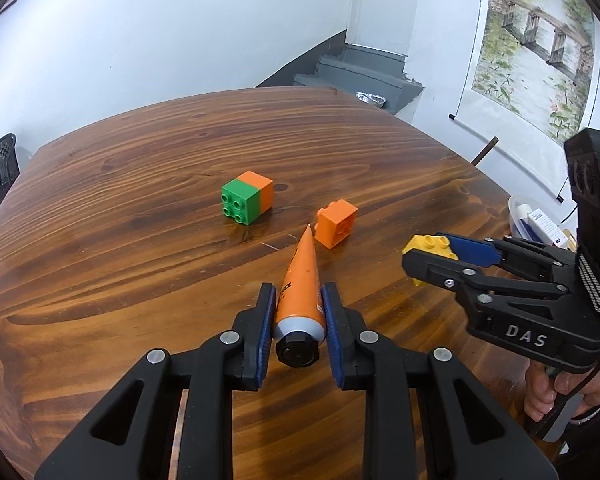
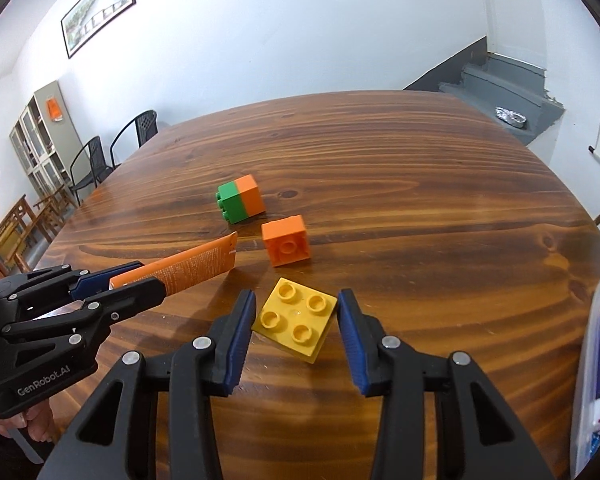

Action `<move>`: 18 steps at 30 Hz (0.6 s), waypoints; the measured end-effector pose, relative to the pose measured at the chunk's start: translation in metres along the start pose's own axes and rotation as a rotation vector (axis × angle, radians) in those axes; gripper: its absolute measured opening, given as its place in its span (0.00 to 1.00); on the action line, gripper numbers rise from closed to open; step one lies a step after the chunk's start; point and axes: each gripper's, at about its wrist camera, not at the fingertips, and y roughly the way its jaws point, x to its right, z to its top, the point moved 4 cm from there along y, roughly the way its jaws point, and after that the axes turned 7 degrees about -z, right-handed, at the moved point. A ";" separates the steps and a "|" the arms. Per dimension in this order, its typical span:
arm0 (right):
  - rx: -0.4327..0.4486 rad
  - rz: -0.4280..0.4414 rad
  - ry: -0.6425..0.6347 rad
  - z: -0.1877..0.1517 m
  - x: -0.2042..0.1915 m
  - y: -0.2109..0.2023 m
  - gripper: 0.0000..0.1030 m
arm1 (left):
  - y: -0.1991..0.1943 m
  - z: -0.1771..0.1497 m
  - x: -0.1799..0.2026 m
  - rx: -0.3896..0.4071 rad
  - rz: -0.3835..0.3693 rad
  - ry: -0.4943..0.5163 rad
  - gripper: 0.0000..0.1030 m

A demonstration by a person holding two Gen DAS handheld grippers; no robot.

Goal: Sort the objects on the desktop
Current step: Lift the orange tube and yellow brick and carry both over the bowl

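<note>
My left gripper [image 1: 298, 300] is shut on an orange tube [image 1: 302, 284] with a black cap, its flat tail pointing away; it also shows in the right wrist view [image 2: 188, 266]. My right gripper [image 2: 296, 312] is open around a yellow brick [image 2: 296, 322] that lies studs up on the table, one corner near the left pad, the right pad a little apart. The yellow brick [image 1: 430, 246] also shows between that gripper's fingers in the left wrist view. An orange brick [image 2: 286, 240] lies on its side just beyond. A green-and-orange stacked brick [image 2: 240, 199] lies farther back.
The wooden table [image 2: 420, 200] carries a clear plastic box [image 2: 598, 360] with tubes and packets at its right edge. Black chairs [image 2: 136, 130] and a cabinet stand at the far left. Grey steps [image 1: 360, 72] with a foil dish lie behind the table.
</note>
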 end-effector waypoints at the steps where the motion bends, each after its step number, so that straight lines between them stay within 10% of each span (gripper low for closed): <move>1: 0.008 -0.001 0.004 -0.001 0.003 -0.004 0.45 | -0.001 0.000 0.002 0.003 -0.001 -0.004 0.25; 18: 0.108 -0.042 0.107 -0.012 0.070 -0.056 0.45 | -0.007 0.024 0.073 0.079 -0.052 0.034 0.25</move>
